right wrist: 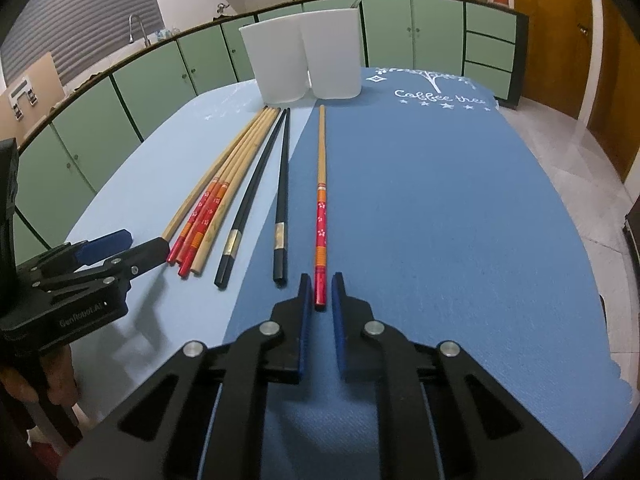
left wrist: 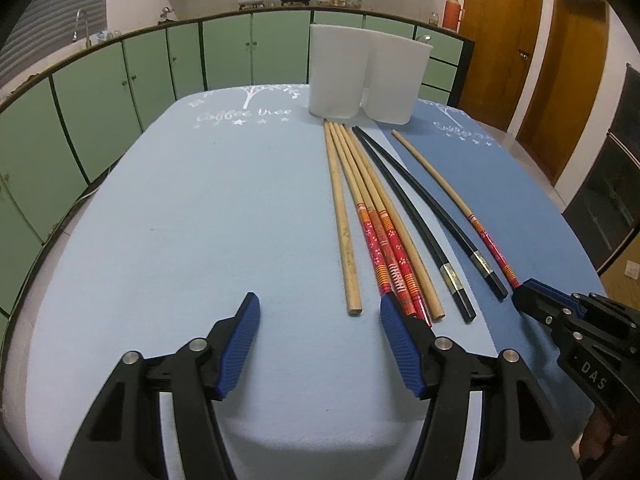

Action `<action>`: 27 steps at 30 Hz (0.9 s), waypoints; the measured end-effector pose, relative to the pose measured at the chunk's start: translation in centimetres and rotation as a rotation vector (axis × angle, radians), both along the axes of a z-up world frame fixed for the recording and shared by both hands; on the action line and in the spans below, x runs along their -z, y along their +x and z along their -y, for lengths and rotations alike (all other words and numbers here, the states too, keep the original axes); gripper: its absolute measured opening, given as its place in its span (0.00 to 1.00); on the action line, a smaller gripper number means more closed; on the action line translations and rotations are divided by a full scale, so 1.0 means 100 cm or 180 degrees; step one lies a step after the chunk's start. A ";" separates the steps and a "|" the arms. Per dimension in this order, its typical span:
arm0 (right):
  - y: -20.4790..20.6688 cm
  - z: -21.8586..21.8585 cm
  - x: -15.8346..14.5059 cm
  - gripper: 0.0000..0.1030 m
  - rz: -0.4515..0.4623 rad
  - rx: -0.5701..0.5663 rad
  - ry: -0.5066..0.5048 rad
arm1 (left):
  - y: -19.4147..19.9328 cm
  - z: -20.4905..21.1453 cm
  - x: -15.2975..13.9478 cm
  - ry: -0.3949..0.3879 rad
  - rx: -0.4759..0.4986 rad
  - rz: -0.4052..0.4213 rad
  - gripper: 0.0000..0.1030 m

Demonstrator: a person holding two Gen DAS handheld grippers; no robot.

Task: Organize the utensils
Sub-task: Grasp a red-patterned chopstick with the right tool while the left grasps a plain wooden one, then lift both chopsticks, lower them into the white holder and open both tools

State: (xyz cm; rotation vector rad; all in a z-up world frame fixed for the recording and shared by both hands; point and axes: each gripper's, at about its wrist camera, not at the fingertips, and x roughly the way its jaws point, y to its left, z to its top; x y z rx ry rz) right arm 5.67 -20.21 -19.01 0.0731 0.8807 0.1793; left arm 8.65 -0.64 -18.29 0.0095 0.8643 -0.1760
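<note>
Chopsticks are lying fanned on the blue table cloth (right wrist: 460, 208) before two white holders (right wrist: 304, 56). Your right gripper (right wrist: 319, 290) is pinching narrowly around the red end of the lone red-banded chopstick (right wrist: 321, 208), which is lying apart on the darker cloth. Your left gripper (left wrist: 318, 312) is hovering wide, holding nothing, its right finger just beside the bundle of wooden chopsticks (left wrist: 372, 216).

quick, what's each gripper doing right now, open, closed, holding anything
Left gripper: open, holding nothing, beside the bundle of chopsticks.
Right gripper: closed around the end of the lone red-handled chopstick, which lies on the table.
</note>
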 end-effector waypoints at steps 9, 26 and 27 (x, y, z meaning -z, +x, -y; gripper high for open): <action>-0.001 0.000 0.001 0.07 0.0070 0.0035 -0.0001 | -0.001 0.005 0.001 0.0070 -0.0043 0.0085 0.35; -0.002 0.008 -0.027 0.05 0.0220 0.0017 -0.0011 | -0.007 0.012 -0.034 0.0154 0.0029 0.0405 0.07; -0.002 0.010 -0.034 0.05 0.0266 0.0026 0.0005 | -0.008 0.013 -0.039 0.0151 0.0035 0.0443 0.07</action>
